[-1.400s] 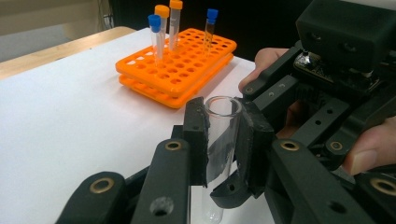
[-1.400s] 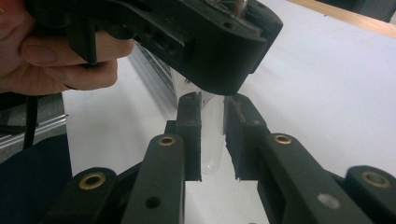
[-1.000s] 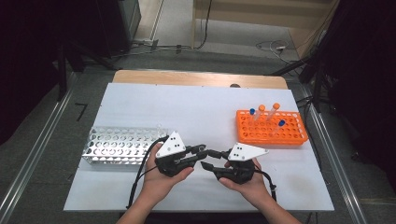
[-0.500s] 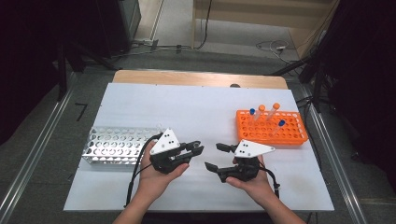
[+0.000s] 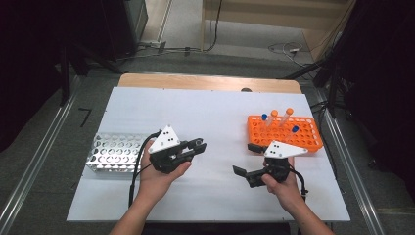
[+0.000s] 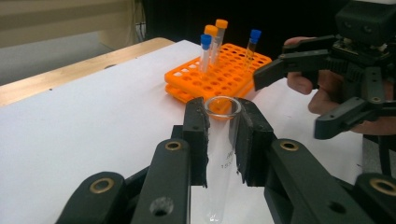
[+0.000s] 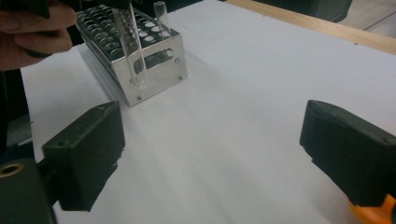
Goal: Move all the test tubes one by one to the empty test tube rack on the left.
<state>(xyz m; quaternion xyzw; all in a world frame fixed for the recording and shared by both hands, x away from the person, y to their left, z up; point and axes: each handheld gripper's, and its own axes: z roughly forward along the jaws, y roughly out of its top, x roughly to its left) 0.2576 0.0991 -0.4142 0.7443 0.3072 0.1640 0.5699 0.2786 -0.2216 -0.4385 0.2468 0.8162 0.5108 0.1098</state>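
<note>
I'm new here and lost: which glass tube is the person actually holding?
On the white table, find the metal rack at the left. Beside it, the left gripper clamps an upright clear tube. Unlike the tubes in the orange rack, it has no cap.

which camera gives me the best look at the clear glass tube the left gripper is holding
The left gripper view: the glass tube stands close up, open rim and printed marks visible, clamped by the left gripper. The right gripper view shows it farther off. In the high view it's too small to make out.

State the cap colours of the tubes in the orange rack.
Two blue, two orange caps; the left gripper view shows them best.
</note>
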